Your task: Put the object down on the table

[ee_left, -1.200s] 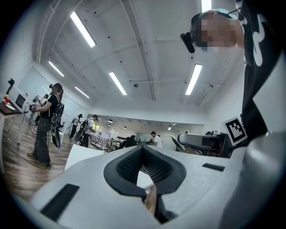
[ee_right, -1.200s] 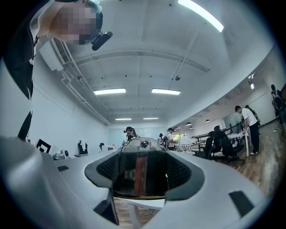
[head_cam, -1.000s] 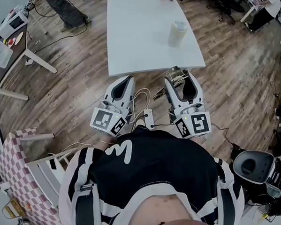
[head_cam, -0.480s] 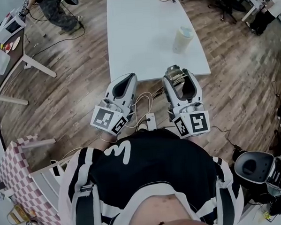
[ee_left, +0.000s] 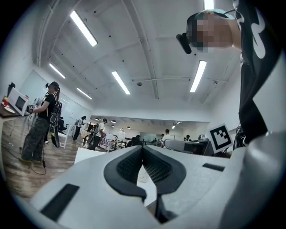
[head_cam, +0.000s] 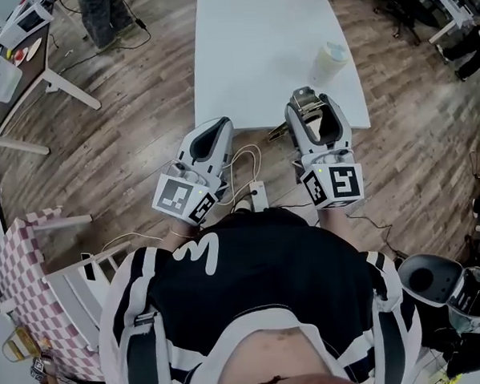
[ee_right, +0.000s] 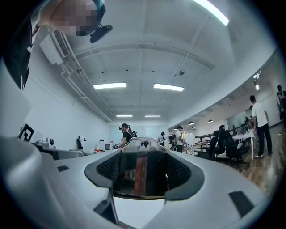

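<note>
Right gripper (ee_right: 142,179): fingers pinching the object (head_cam: 303,102), held above the bench's (head_cam: 249,58) near edge | left gripper (ee_left: 143,161): fingers pressed together, empty, short of the bench | next, judged: bench lies directly below the object; right lowers.

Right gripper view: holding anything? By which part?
Yes: the right tool clamps a dark boxy object across its two sides. The left tool is shut on nothing.

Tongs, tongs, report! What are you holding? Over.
Left tongs shut, empty. Right tongs shut on dark object, over white table's near edge. Pale cup just ahead.
</note>
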`<state>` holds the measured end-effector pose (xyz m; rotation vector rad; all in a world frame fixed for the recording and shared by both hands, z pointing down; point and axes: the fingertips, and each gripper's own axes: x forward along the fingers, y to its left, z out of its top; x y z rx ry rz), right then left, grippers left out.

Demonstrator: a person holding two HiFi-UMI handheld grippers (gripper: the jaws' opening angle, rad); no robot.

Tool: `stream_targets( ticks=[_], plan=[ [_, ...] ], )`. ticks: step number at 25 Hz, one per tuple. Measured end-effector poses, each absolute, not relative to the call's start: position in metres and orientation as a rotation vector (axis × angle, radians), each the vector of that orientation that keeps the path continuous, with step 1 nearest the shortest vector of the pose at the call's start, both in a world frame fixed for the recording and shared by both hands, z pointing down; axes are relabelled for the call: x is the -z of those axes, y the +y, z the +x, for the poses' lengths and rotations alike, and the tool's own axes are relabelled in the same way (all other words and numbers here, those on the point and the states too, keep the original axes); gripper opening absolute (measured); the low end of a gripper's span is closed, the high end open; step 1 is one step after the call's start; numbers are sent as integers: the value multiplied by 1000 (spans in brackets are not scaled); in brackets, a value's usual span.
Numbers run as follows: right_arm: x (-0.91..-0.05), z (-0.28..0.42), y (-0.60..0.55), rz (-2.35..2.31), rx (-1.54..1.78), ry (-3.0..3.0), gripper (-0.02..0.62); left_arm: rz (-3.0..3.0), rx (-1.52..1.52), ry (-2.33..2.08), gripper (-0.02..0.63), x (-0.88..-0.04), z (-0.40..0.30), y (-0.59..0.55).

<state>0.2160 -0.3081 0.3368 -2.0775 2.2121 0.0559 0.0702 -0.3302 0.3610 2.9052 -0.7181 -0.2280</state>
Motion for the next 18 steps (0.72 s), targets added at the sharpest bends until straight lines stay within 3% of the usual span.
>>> stream_targets(
  ticks=[18],
  plan=[
    [-389, 231, -398, -2135, -12, 2331, 290, 2768, 171, -1007, 5, -385, 5, -343]
  ],
)
